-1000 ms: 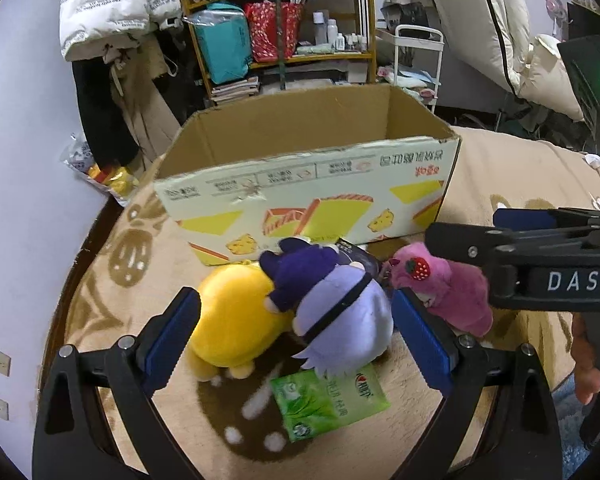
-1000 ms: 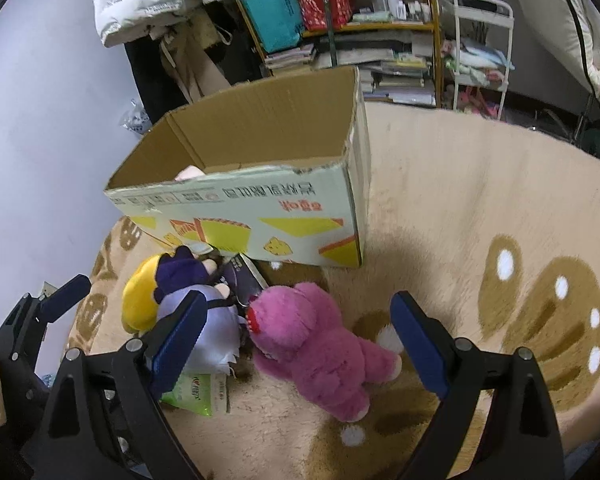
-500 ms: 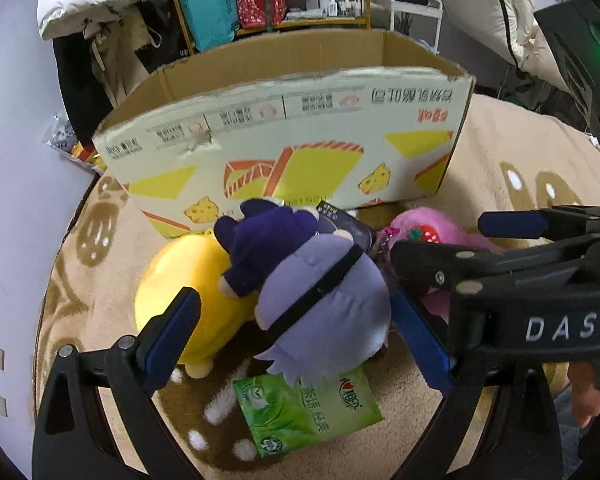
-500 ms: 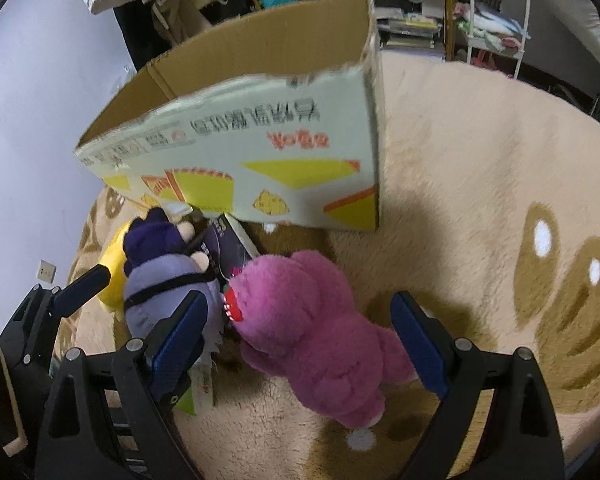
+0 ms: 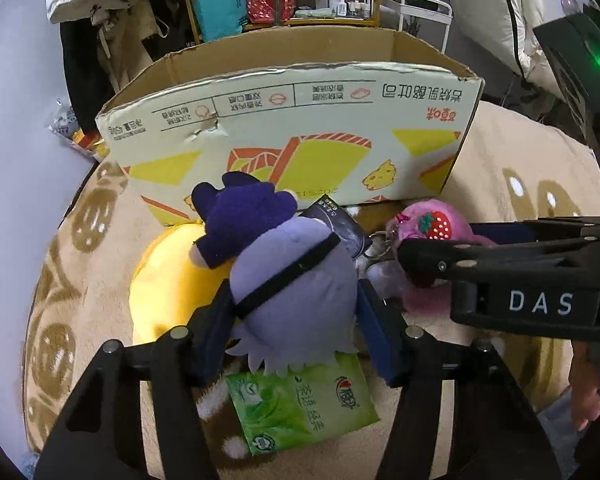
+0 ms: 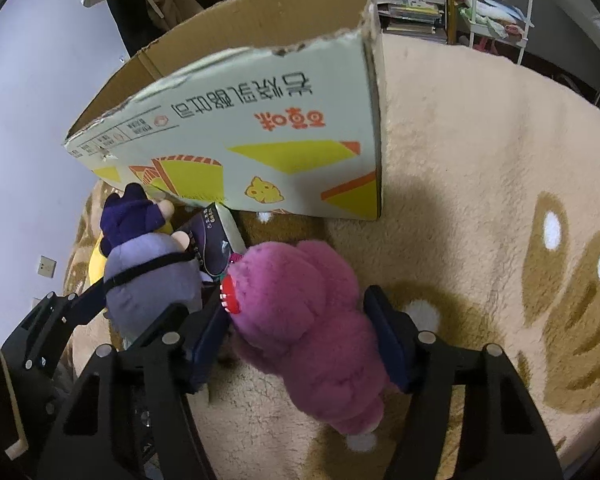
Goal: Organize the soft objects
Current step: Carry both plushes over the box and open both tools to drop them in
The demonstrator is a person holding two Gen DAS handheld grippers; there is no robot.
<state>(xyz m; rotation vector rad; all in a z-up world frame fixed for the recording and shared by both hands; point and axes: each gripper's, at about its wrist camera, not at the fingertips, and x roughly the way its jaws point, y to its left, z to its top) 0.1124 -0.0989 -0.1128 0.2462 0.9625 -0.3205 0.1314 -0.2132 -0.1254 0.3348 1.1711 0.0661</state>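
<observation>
Both grasps in progress; I judge the clean way is to squeeze each toy low on the body, then lift straight up over the near wall of the cardboard box (image 5: 284, 136). Left gripper (image 5: 292, 332): fingers narrowed around the purple plush (image 5: 296, 288), pads at its flanks, firm pinch not confirmed. The plush lies partly on a green tissue pack (image 5: 300, 408), beside a yellow plush (image 5: 172, 280). Right gripper (image 6: 296, 336): fingers bracket the pink plush (image 6: 300, 304) on the rug (image 6: 480, 152), touching or nearly so.
</observation>
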